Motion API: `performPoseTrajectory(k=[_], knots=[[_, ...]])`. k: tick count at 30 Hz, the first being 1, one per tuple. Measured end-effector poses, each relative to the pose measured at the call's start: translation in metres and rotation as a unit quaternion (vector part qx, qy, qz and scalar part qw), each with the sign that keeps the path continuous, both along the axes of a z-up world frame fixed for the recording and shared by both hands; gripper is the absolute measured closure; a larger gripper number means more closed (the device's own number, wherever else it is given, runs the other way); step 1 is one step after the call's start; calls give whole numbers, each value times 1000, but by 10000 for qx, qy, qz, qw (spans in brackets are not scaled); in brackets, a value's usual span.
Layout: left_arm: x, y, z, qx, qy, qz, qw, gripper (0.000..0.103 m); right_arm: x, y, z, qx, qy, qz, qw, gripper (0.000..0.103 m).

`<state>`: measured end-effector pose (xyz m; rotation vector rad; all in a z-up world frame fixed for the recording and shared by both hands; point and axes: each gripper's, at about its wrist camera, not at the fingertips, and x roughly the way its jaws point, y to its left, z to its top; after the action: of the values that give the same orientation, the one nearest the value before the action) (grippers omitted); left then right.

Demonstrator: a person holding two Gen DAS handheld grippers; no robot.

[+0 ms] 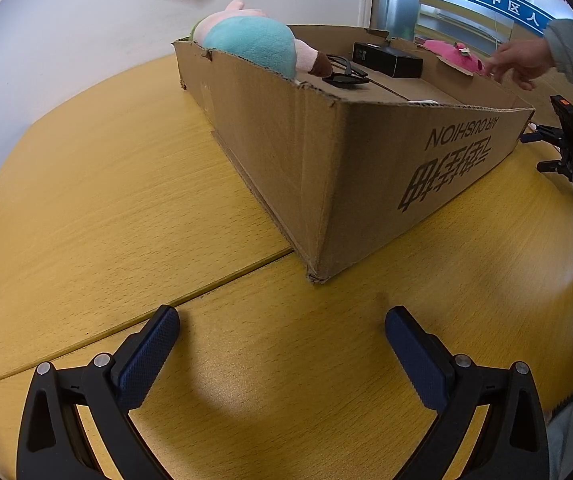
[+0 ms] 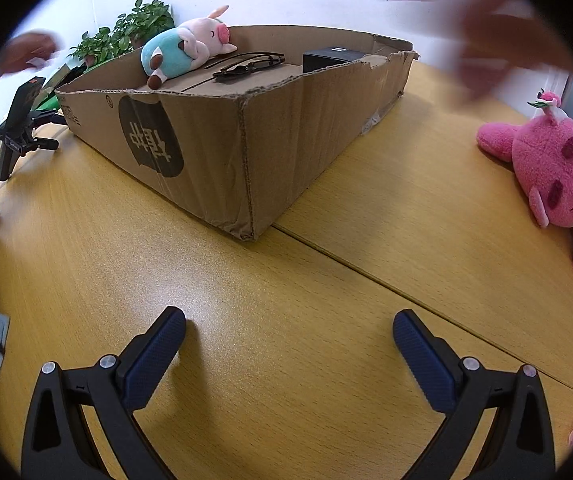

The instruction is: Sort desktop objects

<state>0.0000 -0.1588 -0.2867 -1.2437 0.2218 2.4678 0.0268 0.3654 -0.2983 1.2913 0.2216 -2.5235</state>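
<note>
Cardboard made up the long, shallow box (image 2: 246, 132) that stood across the middle of the table (image 2: 286, 300), and its torn, ragged rim was the likeliest source of trouble: a pad brought in low could, I judged, catch the frayed edge and drag the whole box across the seam between the table's two halves. A second risk was the blurred bare hand (image 2: 498, 48) above the table's far right edge; a gripper moving that way might meet it. The tripod-mounted device (image 2: 18, 128) near the table's left edge could also be knocked by a wide swing.

The left gripper (image 1: 282, 332) was spread wide with nothing between its pads, low over the near table edge, the box's near corner straight ahead and well apart from the fingertips. The right gripper (image 2: 288, 336) was likewise released and empty above bare wood.

Inside the box lay a teal-and-pink plush pig (image 2: 184, 50) at the far left end, black glasses (image 2: 250, 66) beside it, and a black case (image 2: 328, 58) further along. The pink plush bear (image 2: 554, 176) lay outside the box near the table's right edge, well right of the right fingers and probably the next thing to sort.
</note>
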Motion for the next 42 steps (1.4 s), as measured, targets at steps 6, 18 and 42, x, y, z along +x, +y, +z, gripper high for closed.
performPoseTrajectory(k=[6,18,42], knots=[[0,1,0,-4,0,5,10000,0,0,0,0,2,1,-8,10000,0],[1,1,0,-8,1,11,10000,0,-1,1,-1,5,-1,-24,10000,0],[3,0,5,-3,2,23,10000,0,3,0,7,-4,-5,-844,9964,0]])
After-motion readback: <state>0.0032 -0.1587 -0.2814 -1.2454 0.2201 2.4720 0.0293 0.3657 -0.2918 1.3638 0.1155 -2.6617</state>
